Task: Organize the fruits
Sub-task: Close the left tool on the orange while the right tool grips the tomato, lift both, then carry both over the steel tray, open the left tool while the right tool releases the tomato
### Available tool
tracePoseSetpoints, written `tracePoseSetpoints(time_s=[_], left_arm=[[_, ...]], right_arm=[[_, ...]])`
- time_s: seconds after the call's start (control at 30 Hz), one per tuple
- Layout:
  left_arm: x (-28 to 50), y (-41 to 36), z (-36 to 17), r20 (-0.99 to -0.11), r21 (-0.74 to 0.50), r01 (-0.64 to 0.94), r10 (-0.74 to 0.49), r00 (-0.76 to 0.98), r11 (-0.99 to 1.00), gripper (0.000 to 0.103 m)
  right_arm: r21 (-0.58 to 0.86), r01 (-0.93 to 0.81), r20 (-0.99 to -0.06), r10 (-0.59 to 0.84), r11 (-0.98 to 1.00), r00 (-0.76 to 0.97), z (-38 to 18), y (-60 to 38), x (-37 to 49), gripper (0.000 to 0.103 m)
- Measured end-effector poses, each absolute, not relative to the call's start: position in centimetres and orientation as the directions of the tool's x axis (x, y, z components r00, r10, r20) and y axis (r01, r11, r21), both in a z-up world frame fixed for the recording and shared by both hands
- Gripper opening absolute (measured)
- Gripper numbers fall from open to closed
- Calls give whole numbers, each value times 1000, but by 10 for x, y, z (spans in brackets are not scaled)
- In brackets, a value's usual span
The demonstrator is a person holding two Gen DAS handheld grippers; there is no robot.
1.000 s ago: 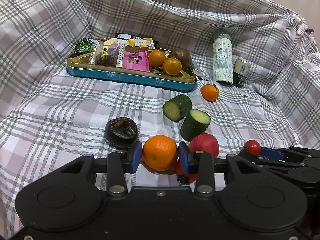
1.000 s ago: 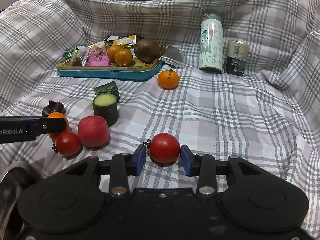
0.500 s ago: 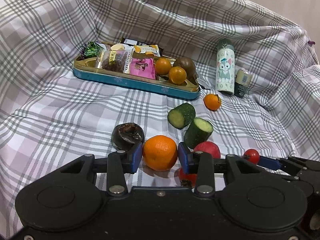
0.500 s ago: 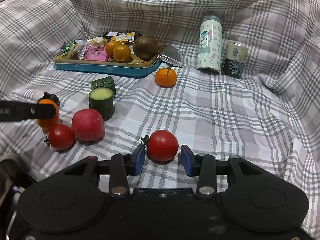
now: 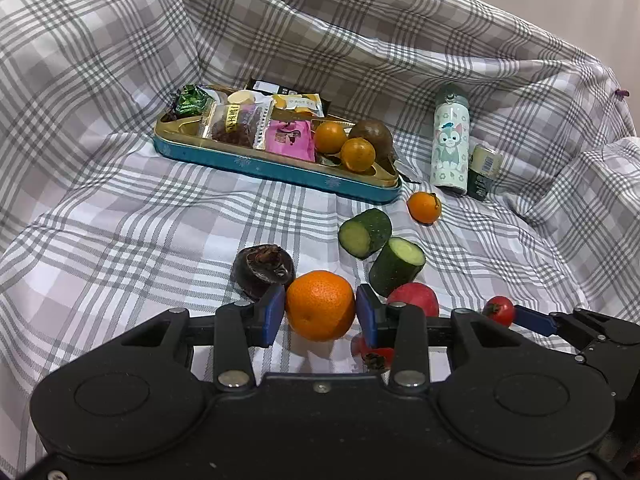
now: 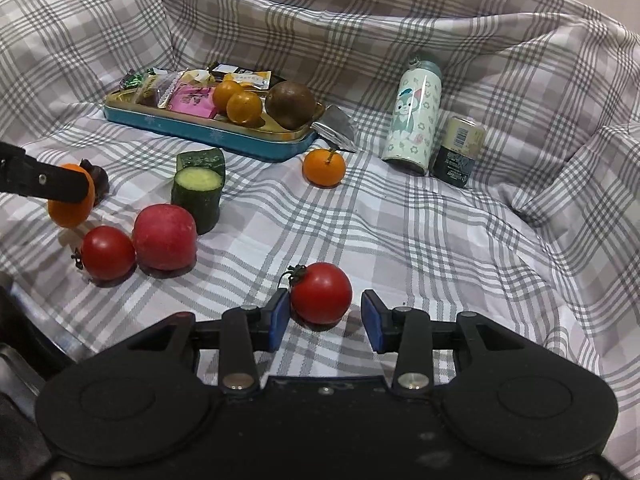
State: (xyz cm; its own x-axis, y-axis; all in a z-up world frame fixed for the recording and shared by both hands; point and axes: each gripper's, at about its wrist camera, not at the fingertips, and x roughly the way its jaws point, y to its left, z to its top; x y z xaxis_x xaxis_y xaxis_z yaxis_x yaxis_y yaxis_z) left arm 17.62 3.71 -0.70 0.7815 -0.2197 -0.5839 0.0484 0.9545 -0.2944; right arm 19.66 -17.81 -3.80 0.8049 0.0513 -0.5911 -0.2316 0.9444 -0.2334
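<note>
My left gripper (image 5: 320, 310) is shut on a large orange (image 5: 320, 305) and holds it above the cloth; it also shows in the right wrist view (image 6: 70, 200). My right gripper (image 6: 325, 318) is open around a small tomato (image 6: 321, 292) that rests on the cloth, with a gap on its right side. A red apple (image 6: 164, 236), a second tomato (image 6: 107, 252), two cucumber pieces (image 5: 365, 233) (image 5: 396, 266), a dark round fruit (image 5: 264, 266) and a small mandarin (image 5: 424, 207) lie on the cloth. The blue tray (image 5: 280, 168) holds two mandarins (image 5: 358, 154) and a brown fruit (image 5: 371, 134).
Snack packets (image 5: 286, 138) fill the tray's left half. A patterned bottle (image 5: 450, 140) and a small can (image 5: 484, 171) stand right of the tray. A foil packet (image 6: 336, 124) lies by the tray's right end. The checked cloth rises in folds on all sides.
My left gripper has risen with the orange, so the scene looks lower and farther. My right gripper has drawn back a little and the tomato sits off-centre toward its left finger.
</note>
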Motion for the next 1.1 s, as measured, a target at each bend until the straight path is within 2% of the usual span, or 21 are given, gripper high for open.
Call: tracePoseSetpoints(time_s=[0.23, 0.3, 0.5, 0.6, 0.8, 1.1], left_arm=[[172, 34, -5, -581, -280, 58, -217, 784, 958, 47], [170, 32, -5, -580, -268, 66, -216, 786, 961, 47], [159, 30, 5, -573, -254, 88, -223, 789, 963, 47], [147, 32, 14, -575, -261, 78, -219, 788, 962, 47], [119, 31, 25, -619, -236, 57, -195, 761, 970, 47], [77, 16, 27, -693, -199, 40, -170, 701, 979, 47]], right_arm=[[-201, -223, -603, 59, 954, 796, -37, -178, 203, 39], [-179, -218, -609, 66, 959, 791, -36, -180, 206, 34], [-154, -223, -610, 84, 963, 788, -32, -184, 201, 34], [-94, -212, -609, 112, 973, 785, -22, -192, 195, 34], [27, -187, -597, 166, 982, 785, 0, -204, 162, 34], [104, -187, -629, 210, 977, 749, 10, -201, 93, 34]])
